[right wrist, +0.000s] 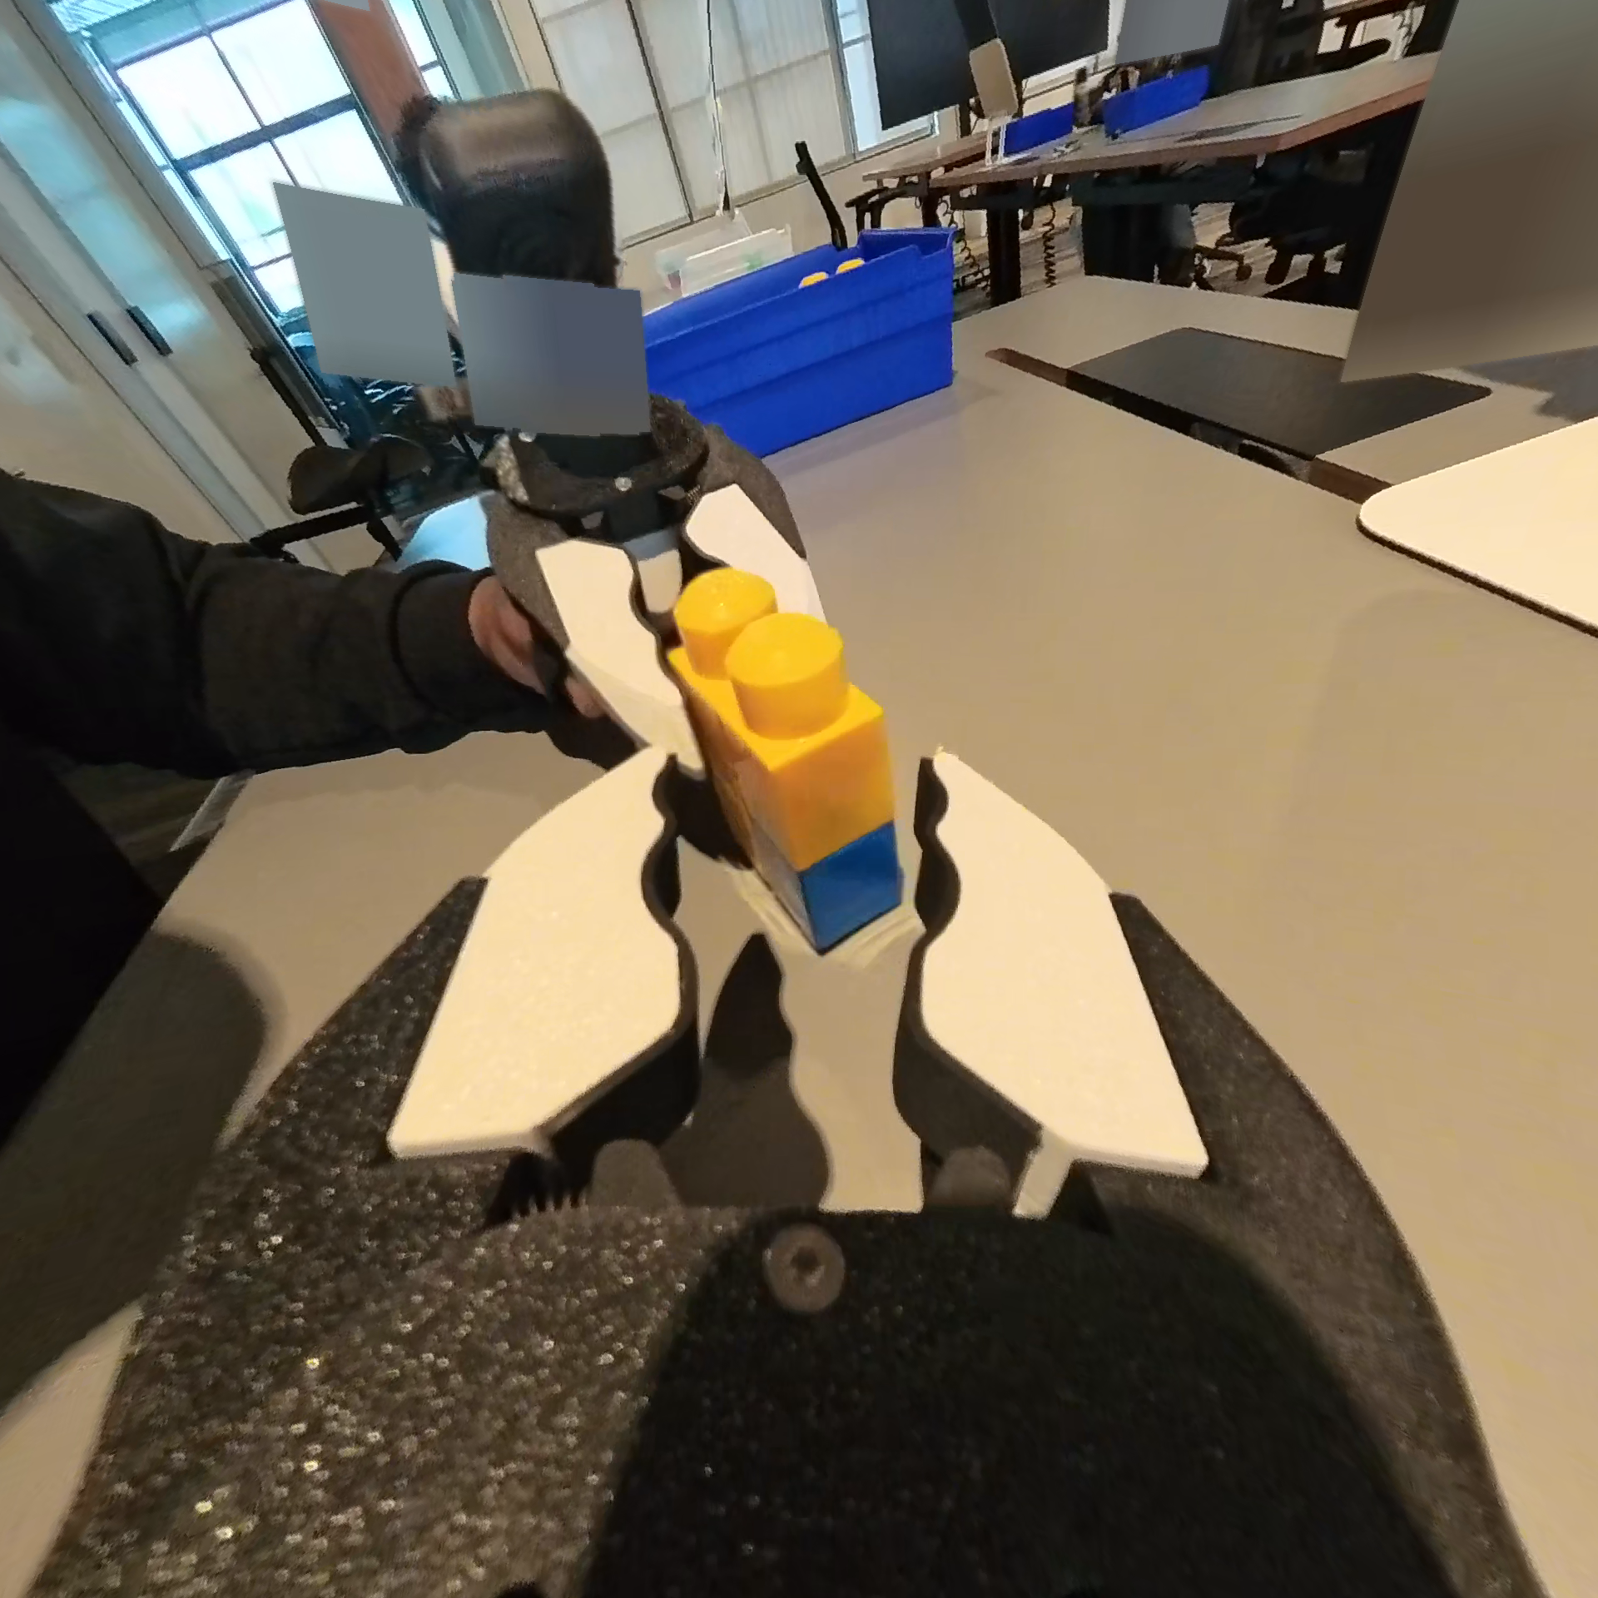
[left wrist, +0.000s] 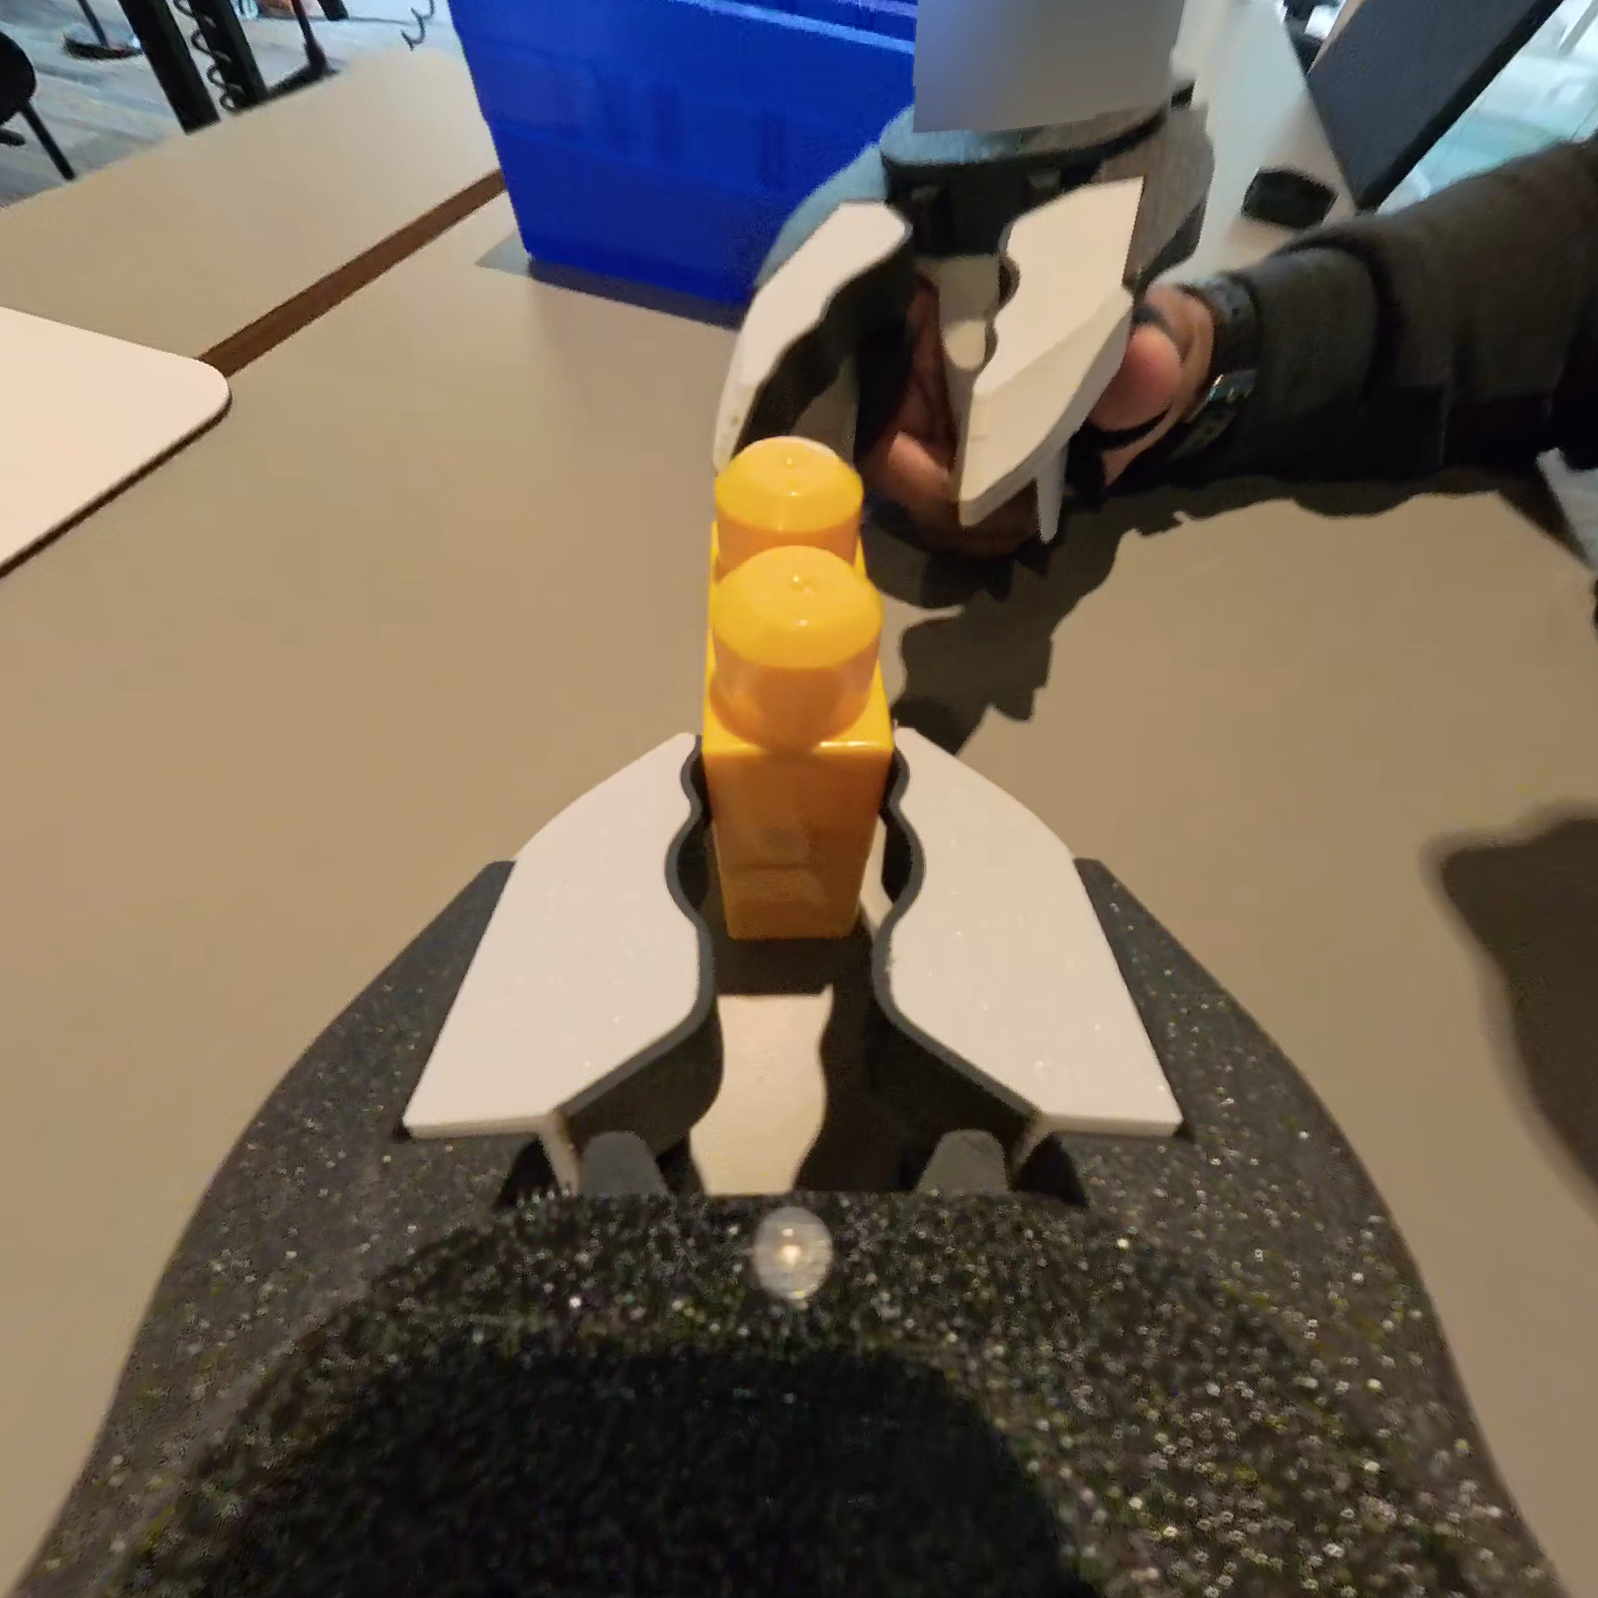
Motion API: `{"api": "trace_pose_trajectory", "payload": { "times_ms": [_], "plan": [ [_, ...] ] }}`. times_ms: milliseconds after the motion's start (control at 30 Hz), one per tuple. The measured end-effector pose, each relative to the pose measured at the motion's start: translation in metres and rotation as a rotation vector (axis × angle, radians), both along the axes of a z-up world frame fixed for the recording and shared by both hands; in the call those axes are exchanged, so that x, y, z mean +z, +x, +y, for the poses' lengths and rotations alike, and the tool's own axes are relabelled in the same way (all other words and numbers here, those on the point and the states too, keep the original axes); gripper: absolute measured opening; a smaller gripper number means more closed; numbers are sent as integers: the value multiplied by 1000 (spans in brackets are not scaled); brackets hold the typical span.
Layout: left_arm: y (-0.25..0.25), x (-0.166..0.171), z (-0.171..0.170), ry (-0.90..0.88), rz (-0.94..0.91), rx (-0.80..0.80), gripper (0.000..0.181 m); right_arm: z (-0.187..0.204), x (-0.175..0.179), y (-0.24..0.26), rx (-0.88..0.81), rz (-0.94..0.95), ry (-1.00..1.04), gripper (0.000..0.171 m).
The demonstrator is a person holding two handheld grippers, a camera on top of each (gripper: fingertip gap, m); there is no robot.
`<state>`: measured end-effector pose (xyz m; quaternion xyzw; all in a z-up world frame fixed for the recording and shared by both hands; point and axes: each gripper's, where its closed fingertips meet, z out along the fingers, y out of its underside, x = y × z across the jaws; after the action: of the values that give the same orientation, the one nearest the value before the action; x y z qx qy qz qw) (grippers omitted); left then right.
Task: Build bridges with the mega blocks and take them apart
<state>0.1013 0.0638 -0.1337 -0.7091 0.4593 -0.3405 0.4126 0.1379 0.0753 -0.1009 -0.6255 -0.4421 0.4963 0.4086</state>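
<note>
A yellow two-stud mega block (left wrist: 795, 804) stands upright on the grey table (left wrist: 346, 692). My left gripper (left wrist: 795, 748) is shut on its sides. In the right wrist view the yellow block (right wrist: 804, 761) sits on a blue block (right wrist: 852, 891), which is hidden in the left wrist view. My right gripper (right wrist: 800, 761) is open, with its jaws on either side of the stack and a clear gap on the left side. The right gripper also shows in the left wrist view (left wrist: 865, 471), beyond the block. The left gripper also shows in the right wrist view (right wrist: 744, 692), on the block's far end.
A blue bin (right wrist: 804, 346) holding yellow blocks stands at the back of the table, also in the left wrist view (left wrist: 674, 130). A white board (left wrist: 86, 415) lies to one side. A monitor's dark base (right wrist: 1280, 389) sits at the back right. The grippers' ends are close to 6 cm from one another.
</note>
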Motion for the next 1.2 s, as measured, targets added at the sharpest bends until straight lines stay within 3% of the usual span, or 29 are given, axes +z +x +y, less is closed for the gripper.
{"api": "trace_pose_trajectory", "payload": {
  "times_ms": [433,1200],
  "plan": [
    [2,28,-6,-124,-257,-42,36,-5,-1,0,54,4,-32,58],
    [11,32,-18,-105,-278,-122,36,-14,-8,-5,96,-61,-2,58]
  ]
}}
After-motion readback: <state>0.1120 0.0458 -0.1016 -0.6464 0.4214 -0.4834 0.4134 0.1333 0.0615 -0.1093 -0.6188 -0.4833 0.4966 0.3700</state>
